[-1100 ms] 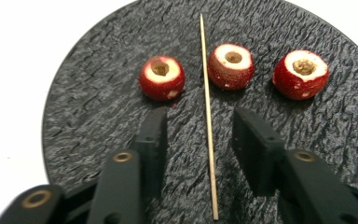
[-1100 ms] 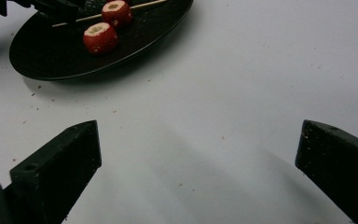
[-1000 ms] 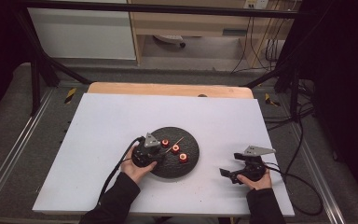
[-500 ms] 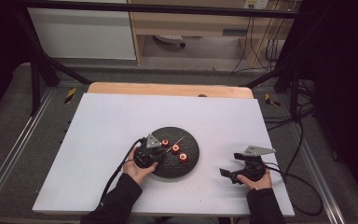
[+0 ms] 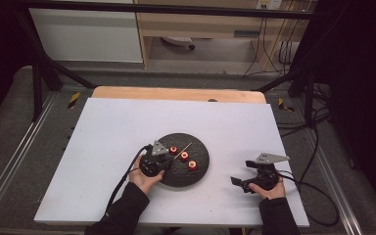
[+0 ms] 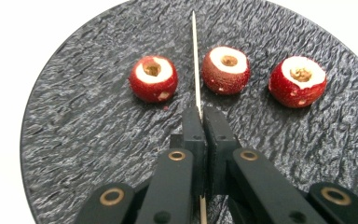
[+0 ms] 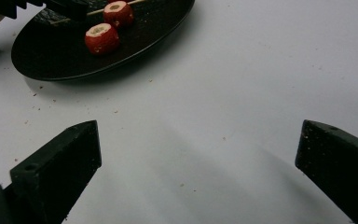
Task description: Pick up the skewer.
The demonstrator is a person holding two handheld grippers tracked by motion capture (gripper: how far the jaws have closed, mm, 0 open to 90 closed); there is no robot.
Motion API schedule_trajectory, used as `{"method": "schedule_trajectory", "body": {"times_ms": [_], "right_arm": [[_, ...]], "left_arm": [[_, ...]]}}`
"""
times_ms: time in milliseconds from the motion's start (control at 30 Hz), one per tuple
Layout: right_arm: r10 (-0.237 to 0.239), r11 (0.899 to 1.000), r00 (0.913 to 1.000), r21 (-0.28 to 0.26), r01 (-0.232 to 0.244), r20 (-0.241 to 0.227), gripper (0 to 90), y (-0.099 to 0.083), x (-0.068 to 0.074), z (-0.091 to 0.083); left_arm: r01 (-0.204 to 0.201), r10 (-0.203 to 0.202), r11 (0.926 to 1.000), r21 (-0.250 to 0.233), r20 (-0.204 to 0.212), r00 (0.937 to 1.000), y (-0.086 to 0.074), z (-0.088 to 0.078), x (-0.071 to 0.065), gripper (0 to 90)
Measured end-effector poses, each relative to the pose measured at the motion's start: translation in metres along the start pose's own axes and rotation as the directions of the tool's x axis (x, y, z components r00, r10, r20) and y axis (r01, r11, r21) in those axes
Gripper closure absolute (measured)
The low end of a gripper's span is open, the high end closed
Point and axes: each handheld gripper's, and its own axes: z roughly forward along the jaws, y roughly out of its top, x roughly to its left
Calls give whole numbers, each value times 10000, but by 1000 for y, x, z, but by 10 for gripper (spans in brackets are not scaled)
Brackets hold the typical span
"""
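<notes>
Overhead first: white table (image 5: 103, 147) across the middle of the frame, and a round dark plate (image 5: 196, 171) sitting just below centre. Left gripper (image 5: 169, 157) is in over the plate's left edge, the person's left hand (image 5: 144, 178) wrapped around its body. Three red fruits (image 5: 184, 156) lie in a slanting row on the plate, with a thin skewer (image 5: 185, 150) pointing up and to the right between them. Right gripper (image 5: 237, 182) rests on the table at lower right, well apart from the plate, right hand (image 5: 269, 188) behind it.

Left gripper view now: jaws pressed together at bottom centre, pinching the skewer, which runs straight up the frame between the left fruit (image 6: 153, 78) and the middle one (image 6: 226, 63). A third fruit (image 6: 298, 81) sits at right. All three are cored, pale flesh showing on top.

Right gripper view: jaws spread wide at the lower corners, bare white table between them. The plate lies in the upper left, two fruits visible on it.
</notes>
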Motion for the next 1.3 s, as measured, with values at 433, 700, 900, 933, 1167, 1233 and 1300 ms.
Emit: {"method": "schedule_trajectory", "body": {"times_ms": [433, 700, 900, 933, 1167, 1233, 1300], "right_arm": [[-418, 9991, 9991, 124, 416, 122, 6, 7, 8, 2], [-1096, 9932, 9933, 440, 1079, 378, 6, 20, 23, 9], [-1867, 9784, 9811, 995, 1810, 512, 7, 30, 38, 19], [-2072, 9739, 9768, 1060, 2007, 544, 10, 31, 41, 21], [-3049, 9445, 9505, 1475, 2937, 600, 31, 43, 58, 31], [-3345, 9341, 9406, 1522, 3229, 575, 42, 46, 62, 33], [-3584, 9242, 9320, 1618, 3460, 539, 53, 48, 67, 35]], "left_arm": [[7, -1, 9996, -283, 212, 9998, -1, -20, 5, 877], [-147, 160, 9995, -278, 470, 9988, -3, -30, 7, 877], [-323, 340, 9991, -272, 650, 9973, -5, -36, 8, 877], [-406, 421, 9989, -228, 675, 9968, -6, -38, 7, 877], [-653, 663, 9978, -139, 877, 9939, -5, -41, 5, 877], [-764, 766, 9971, -57, 918, 9928, -4, -42, 3, 877], [-879, 878, 9961, -32, 990, 9912, -3, -42, 1, 877]]}}
